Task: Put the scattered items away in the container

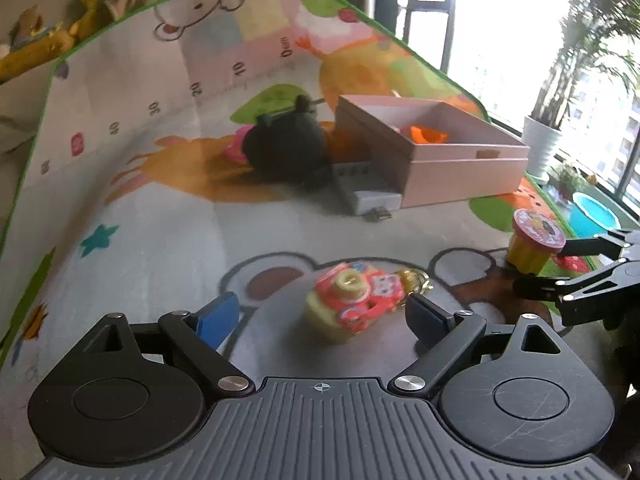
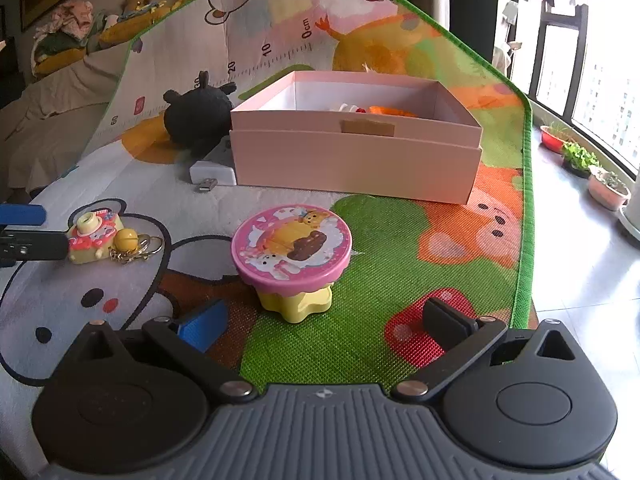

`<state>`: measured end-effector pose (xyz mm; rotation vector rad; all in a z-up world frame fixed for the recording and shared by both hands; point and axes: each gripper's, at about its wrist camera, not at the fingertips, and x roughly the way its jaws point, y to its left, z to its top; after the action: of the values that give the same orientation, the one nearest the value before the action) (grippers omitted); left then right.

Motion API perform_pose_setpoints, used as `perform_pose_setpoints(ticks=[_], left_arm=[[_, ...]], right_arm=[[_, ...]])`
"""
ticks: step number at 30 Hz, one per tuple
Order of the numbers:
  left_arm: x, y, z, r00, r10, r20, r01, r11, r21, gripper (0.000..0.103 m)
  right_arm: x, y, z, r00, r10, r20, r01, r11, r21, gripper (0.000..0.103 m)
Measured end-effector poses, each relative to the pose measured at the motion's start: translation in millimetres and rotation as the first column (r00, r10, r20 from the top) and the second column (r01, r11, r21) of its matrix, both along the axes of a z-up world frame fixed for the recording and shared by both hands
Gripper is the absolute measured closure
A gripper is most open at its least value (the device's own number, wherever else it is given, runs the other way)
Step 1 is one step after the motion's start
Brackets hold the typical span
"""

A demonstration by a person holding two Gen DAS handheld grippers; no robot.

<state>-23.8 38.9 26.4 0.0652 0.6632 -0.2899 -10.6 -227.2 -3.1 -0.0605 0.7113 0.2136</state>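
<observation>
Toy camera (image 1: 354,300): a small yellow and red toy with a gold keyring attached, lying on the play mat (image 1: 140,220), between the spread fingers of the left gripper (image 1: 324,316) and not yet gripped.

Toy table (image 2: 292,248): a pink round top on a yellow star-shaped base, standing upright on the mat just ahead of the right gripper (image 2: 324,320).

Left gripper state: released, jaws wide on either side of the toy camera, nothing held.

Right gripper state: released, jaws wide and short of the toy table's base, nothing held.

Pink box (image 2: 356,160): the container, set on the mat beyond both toys, well apart from the toy camera.

Box contents: an orange item (image 2: 394,111) is seen inside, with something white and red beside it; the near wall hides the rest, so more may be present.

Beside the box: a black plush toy (image 2: 198,114) and a grey adapter (image 2: 214,168) lie against its left side, still outside.

Risk, toy camera: the loose keyring could be caught alone by a closing finger, so the toy would dangle or slip.

Risk, toy table: a grip on the wide top rather than the base could tip it over.

Risk, crowding: both grippers work close together and could collide over the box.
</observation>
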Motion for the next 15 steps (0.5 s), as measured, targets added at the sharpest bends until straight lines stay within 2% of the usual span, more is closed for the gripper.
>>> perform_pose_setpoints(ticks=[3, 8, 10, 12, 15], left_arm=[[2, -10, -4, 0.999, -0.052, 0.009, 0.052, 0.999, 0.011, 0.009], [6, -13, -9, 0.997, -0.08, -0.003, 0.08, 0.996, -0.033, 0.008], [3, -16, -9, 0.994, -0.112, -0.004, 0.111, 0.991, -0.074, 0.008], [-5, -21, -7, 0.984, -0.175, -0.003, 0.174, 0.978, -0.119, 0.007], [-21, -31, -4, 0.953, -0.304, -0.004, 0.299, 0.94, -0.161, 0.007]], right_arm=[[0, 0, 0, 1.0, 0.0, 0.002, 0.0, 1.0, 0.001, 0.0], [-1, 0, -1, 1.0, 0.0, 0.004, 0.0, 1.0, 0.004, 0.0], [-1, -1, 0, 1.0, -0.001, 0.005, 0.0, 1.0, 0.007, 0.0], [-1, -1, 0, 1.0, -0.001, 0.006, 0.001, 1.0, 0.01, 0.0], [-1, -1, 0, 1.0, -0.001, 0.008, 0.001, 1.0, 0.013, 0.0]])
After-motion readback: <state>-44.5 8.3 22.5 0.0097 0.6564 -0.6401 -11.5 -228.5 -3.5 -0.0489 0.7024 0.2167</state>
